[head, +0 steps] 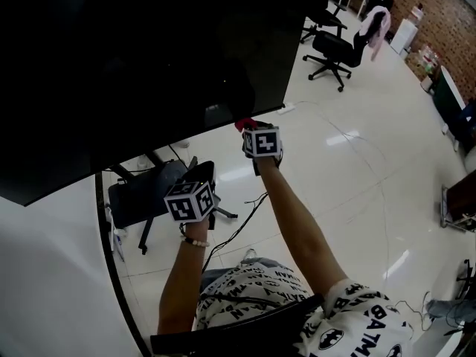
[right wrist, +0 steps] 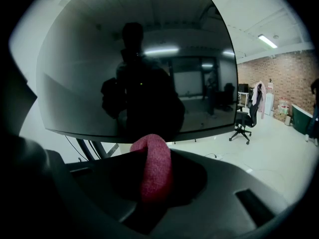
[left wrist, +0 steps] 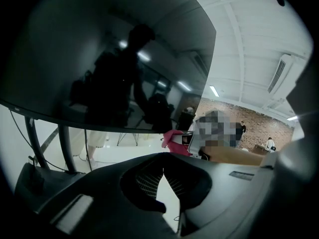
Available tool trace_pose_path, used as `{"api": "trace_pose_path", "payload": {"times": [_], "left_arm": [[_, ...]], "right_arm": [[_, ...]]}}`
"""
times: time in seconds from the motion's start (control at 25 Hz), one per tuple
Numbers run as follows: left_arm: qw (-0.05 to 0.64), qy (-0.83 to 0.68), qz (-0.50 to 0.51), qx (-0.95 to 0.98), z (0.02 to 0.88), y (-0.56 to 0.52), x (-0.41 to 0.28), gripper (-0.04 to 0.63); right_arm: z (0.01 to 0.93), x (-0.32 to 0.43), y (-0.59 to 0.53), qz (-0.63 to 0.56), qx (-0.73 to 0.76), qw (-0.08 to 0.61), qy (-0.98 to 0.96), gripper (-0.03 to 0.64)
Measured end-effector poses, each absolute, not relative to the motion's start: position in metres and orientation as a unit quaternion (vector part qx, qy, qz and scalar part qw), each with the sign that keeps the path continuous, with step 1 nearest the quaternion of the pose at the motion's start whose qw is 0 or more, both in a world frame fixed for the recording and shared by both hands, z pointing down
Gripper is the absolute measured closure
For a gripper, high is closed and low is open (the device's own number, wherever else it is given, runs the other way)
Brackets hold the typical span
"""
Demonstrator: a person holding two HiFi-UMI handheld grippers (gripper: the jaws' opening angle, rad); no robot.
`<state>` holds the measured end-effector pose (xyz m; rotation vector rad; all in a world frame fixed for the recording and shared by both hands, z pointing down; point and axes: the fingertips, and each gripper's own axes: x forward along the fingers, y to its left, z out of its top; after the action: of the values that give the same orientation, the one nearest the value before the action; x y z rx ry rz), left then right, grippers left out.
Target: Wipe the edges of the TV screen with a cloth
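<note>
A black office chair (head: 335, 50) stands on the glossy white floor (head: 357, 199) near its far edge, a pink garment (head: 376, 22) draped over its back; the brick wall (head: 435, 10) runs along that edge; a thin cable (head: 349, 136) trails across the floor's middle; another dark chair (head: 141, 195) sits toward the near left edge.

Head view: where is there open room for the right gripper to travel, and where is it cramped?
Free: white floor right of the right gripper, between the corner of the TV screen and the office chairs, bare except thin cables. Crowded: under the screen's lower edge leftward, where a black chair, stand legs and the left gripper cluster.
</note>
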<state>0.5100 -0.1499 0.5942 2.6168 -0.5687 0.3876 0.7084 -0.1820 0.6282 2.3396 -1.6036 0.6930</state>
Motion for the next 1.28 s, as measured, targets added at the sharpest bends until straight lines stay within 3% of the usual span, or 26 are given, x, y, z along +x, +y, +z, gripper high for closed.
{"api": "trace_pose_path", "payload": {"times": [0.4,0.76,0.92,1.28], "left_arm": [[0.215,-0.186,0.144,0.948,0.599,-0.138,0.563,0.607],[0.213,-0.184,0.15,0.948,0.605,-0.129,0.569,0.607],[0.207,-0.197,0.145,0.947,0.595,-0.138,0.548,0.607],[0.208,-0.234,0.083,0.946,0.566,-0.18,0.451,0.607]], "right_arm": [[0.627,0.785,-0.149,0.228,0.818,0.118,-0.515,0.551],[0.631,0.829,-0.109,0.229,0.836,0.127,-0.483,0.551],[0.621,0.8,-0.095,0.214,0.822,0.13,-0.512,0.551],[0.561,0.649,-0.094,0.151,0.775,0.028,-0.613,0.551]]}}
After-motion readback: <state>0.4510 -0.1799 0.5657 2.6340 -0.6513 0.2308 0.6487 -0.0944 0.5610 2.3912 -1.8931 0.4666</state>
